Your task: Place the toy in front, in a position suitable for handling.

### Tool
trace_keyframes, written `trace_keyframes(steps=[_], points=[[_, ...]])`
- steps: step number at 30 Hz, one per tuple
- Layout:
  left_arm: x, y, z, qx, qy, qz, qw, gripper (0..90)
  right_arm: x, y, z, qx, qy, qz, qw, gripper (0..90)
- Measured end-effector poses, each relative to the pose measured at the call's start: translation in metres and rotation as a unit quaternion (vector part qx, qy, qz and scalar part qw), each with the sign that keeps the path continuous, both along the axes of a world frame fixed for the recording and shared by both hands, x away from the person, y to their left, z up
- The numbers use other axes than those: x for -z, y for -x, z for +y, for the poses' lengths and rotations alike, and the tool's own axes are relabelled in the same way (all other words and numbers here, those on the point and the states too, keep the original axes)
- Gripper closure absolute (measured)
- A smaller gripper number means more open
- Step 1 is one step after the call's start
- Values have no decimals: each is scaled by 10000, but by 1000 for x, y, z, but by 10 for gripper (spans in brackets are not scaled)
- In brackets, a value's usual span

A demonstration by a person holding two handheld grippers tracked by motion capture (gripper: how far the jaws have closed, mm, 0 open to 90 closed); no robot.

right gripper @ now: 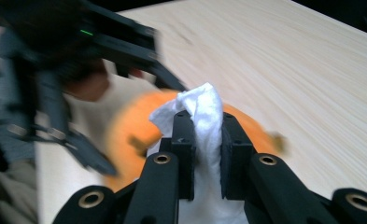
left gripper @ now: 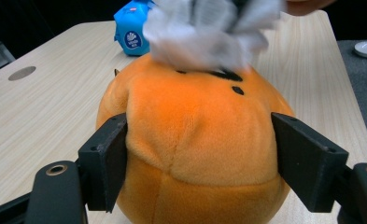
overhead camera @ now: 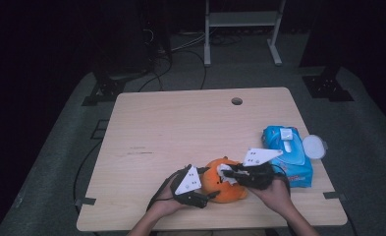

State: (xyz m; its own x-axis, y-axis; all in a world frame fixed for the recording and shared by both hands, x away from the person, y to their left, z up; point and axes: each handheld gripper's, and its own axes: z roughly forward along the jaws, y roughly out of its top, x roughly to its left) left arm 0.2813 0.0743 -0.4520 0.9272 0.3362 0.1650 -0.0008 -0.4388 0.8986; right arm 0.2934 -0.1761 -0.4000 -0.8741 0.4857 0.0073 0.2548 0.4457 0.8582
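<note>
**A:** While the orange plush toy [overhead camera: 225, 188] sat near the 6 o'clock edge of the table [overhead camera: 180, 128], the left gripper [left gripper: 197, 161] had its jaws spread around the toy's body, one pad on each side. They looked to be touching the fuzz, though I couldn't tell how hard they pressed.

**B:** Yep, and the right gripper [right gripper: 204, 154] had its jaws pinching a crumpled white wipe [right gripper: 202, 112], held right on top of the toy. In the high view that gripper came in from about 3 o'clock of the toy, the left one from 9.

**A:** The blue wipes pack [overhead camera: 288, 152] lay at 2 o'clock of the toy, with a round white lid [overhead camera: 314, 146] just beside it.
</note>
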Motion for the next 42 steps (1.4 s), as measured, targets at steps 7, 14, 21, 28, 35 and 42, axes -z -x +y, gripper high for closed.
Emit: trace_keyframes(steps=[7, 14, 21, 28, 35, 42], points=[[-7, -9, 0, -288, 525, 692, 9958, 91, 6, 2, 1, -130, -294, 293, 9991, 782], [0, -17, 14, -268, 374, 804, 9957, 233, 8, -2, -2, -88, -110, 240, 9996, 782], [-3, -19, 17, -264, 499, 928, 9941, 105, 14, -4, -14, 88, -120, 399, 9991, 782], [-2, -18, 17, -213, 334, 731, 9965, 232, 8, 4, 0, -179, -28, 213, 9996, 782], [2, -27, 35, -268, 372, 1108, 9928, 283, 18, -8, -28, 194, -78, 548, 9983, 782], [-5, -21, 21, -159, 326, 833, 9959, 132, 10, 1, -8, -117, -63, 276, 9995, 782]])
